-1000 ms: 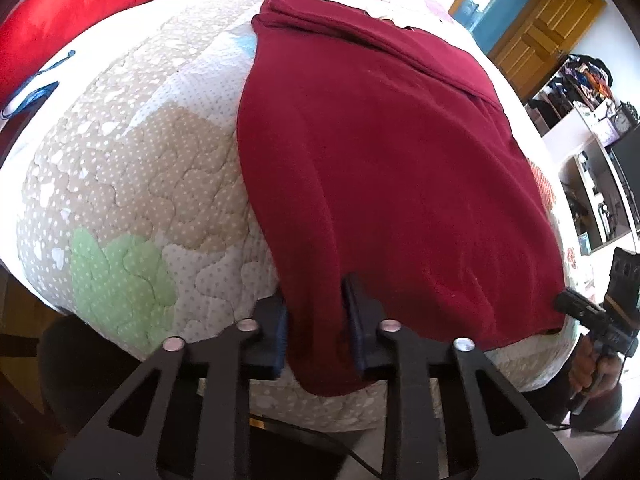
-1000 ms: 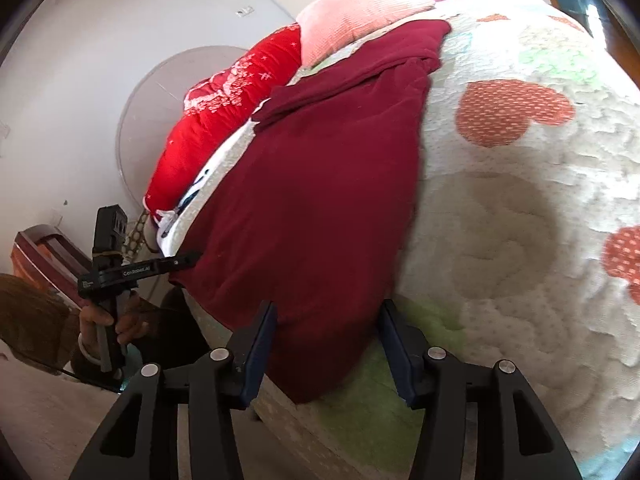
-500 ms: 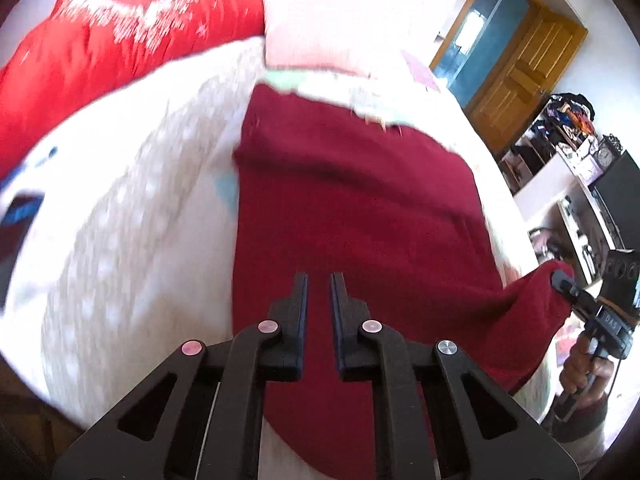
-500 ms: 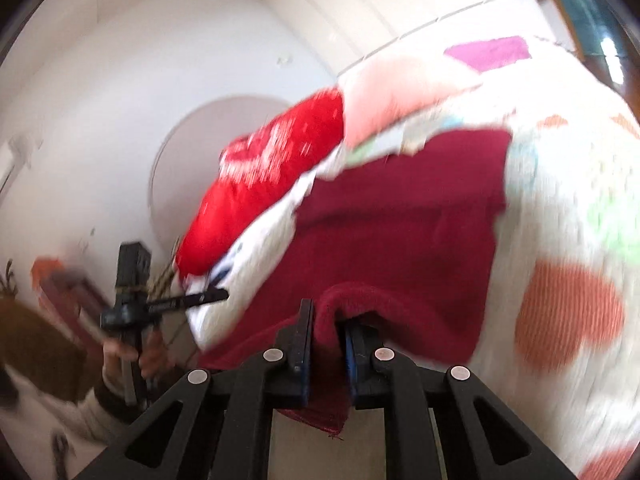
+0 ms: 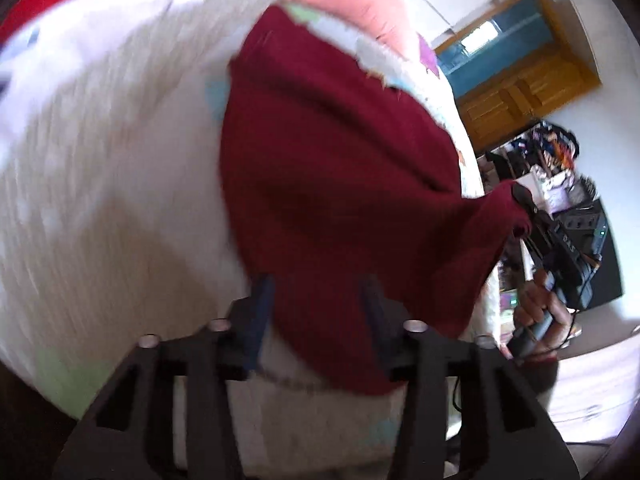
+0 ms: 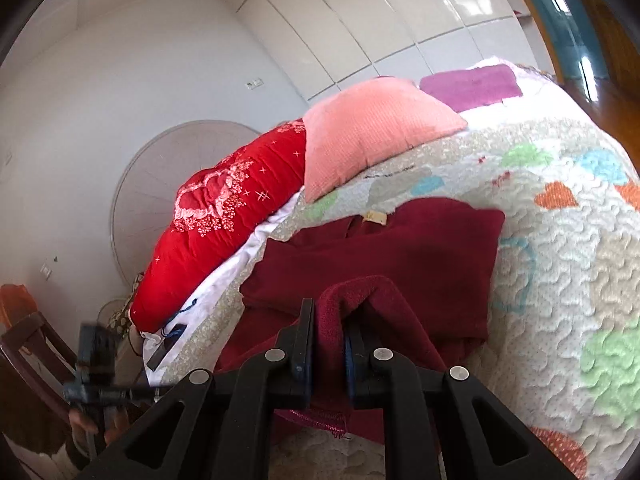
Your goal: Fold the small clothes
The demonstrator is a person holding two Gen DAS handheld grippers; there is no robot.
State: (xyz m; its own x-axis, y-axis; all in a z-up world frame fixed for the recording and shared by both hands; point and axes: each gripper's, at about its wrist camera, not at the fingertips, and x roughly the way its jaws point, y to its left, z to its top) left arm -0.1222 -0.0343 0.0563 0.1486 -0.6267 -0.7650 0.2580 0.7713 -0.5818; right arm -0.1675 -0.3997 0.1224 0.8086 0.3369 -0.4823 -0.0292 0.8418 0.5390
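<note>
A dark red knit garment (image 5: 340, 168) lies on the quilted bed (image 5: 100, 184). My left gripper (image 5: 316, 284) is open, its jaws wide apart on either side of the garment's near hem, which hangs loose between them. My right gripper (image 6: 328, 320) is shut on the other near corner of the garment (image 6: 380, 248) and lifts it off the bed. In the left wrist view the right gripper (image 5: 524, 208) holds that raised corner at the right. In the right wrist view the left gripper (image 6: 96, 388) shows blurred at the lower left.
A pink pillow (image 6: 372, 132) and a red cushion (image 6: 224, 216) lie at the head of the quilted bed (image 6: 560, 280). A wooden chair (image 6: 28, 344) stands left of the bed. A wooden door (image 5: 516, 92) and cluttered shelves (image 5: 552, 164) are at the right.
My left gripper has opened and let the near hem go. My right gripper has closed on the other corner and lifted it up and toward the pillows.
</note>
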